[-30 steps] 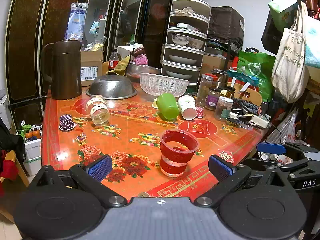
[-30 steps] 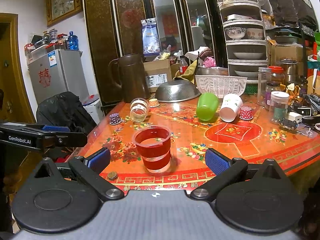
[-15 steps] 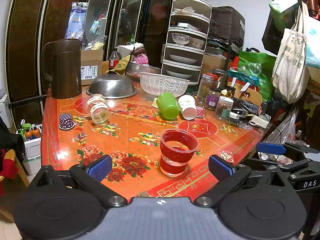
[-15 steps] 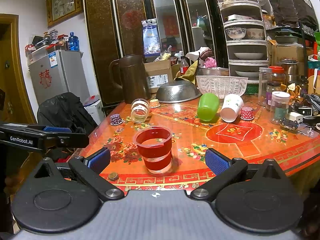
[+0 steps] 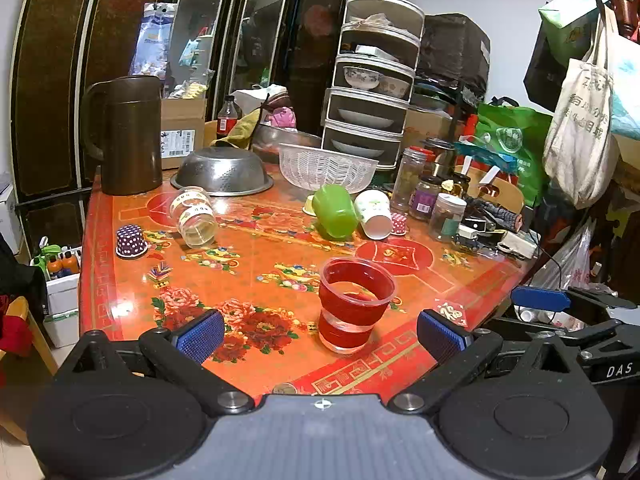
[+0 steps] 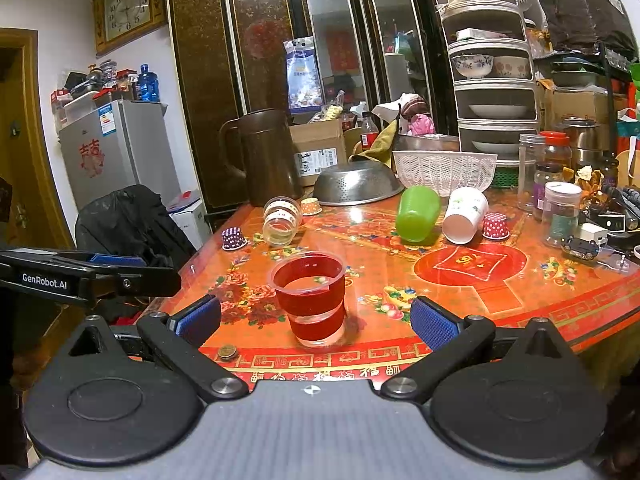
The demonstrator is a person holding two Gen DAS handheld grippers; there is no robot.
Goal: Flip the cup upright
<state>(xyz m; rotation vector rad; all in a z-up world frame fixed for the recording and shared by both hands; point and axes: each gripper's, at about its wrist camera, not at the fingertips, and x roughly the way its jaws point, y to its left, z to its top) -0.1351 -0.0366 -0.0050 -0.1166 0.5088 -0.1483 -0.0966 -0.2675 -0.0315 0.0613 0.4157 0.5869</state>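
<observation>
A clear plastic cup with red bands (image 5: 354, 304) stands upright near the front edge of the red patterned table (image 5: 248, 256); it also shows in the right wrist view (image 6: 310, 298). My left gripper (image 5: 320, 334) is open and empty, its blue pads either side of the cup but short of it. My right gripper (image 6: 316, 322) is open and empty, likewise just short of the cup. A green cup (image 5: 334, 210), a white paper cup (image 5: 374, 214) and a clear banded cup (image 5: 194, 216) lie on their sides farther back.
A brown jug (image 5: 128, 134), an upturned steel colander (image 5: 222, 170), a white basket (image 5: 326, 166), jars (image 5: 424, 196) and stacked dish racks (image 5: 374, 80) crowd the back. Small dotted paper cups (image 5: 130, 240) sit on the table. A coin (image 6: 227, 352) lies at the front edge.
</observation>
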